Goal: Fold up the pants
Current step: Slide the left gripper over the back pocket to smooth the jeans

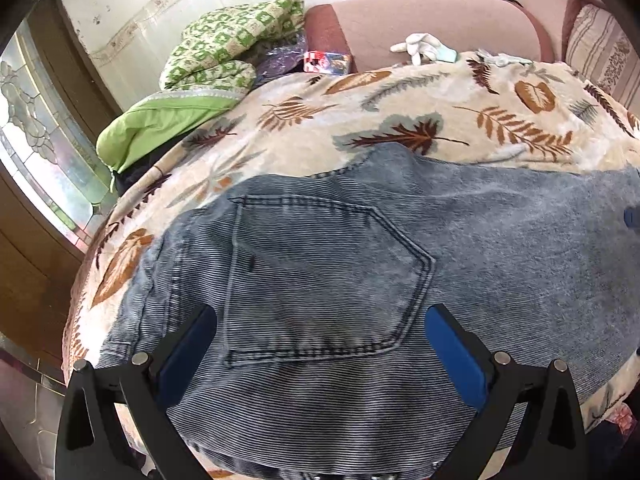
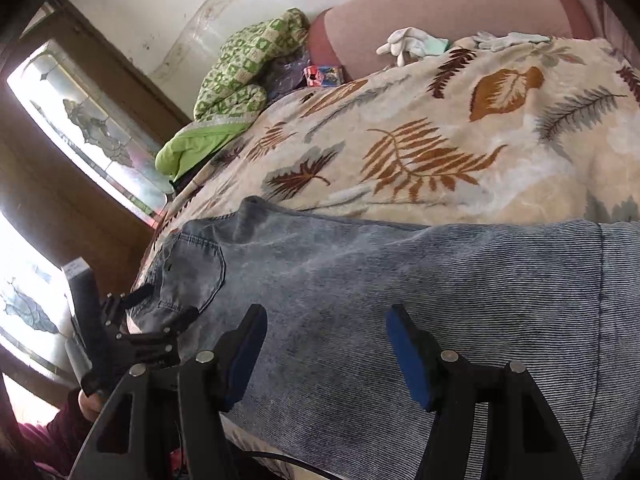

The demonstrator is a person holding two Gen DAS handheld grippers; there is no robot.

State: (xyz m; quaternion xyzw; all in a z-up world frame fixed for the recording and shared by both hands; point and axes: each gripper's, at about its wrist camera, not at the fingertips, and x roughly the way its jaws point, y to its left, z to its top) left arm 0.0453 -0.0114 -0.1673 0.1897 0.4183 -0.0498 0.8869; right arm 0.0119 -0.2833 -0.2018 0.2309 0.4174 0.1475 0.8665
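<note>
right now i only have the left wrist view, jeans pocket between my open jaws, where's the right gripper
Observer: The right gripper is over the leg of the jeans, to the right of the pocket, jaws open with nothing between them.
Operator: is the leg end in sight on that side
Observer: A stitched seam crosses the leg near the right edge; denim runs on past it out of frame, so the end is not shown.
Operator: can you see my left gripper from there
Observer: Yes, the left gripper sits at the waist end by the pocket, held by a hand in a dark red sleeve.
</note>
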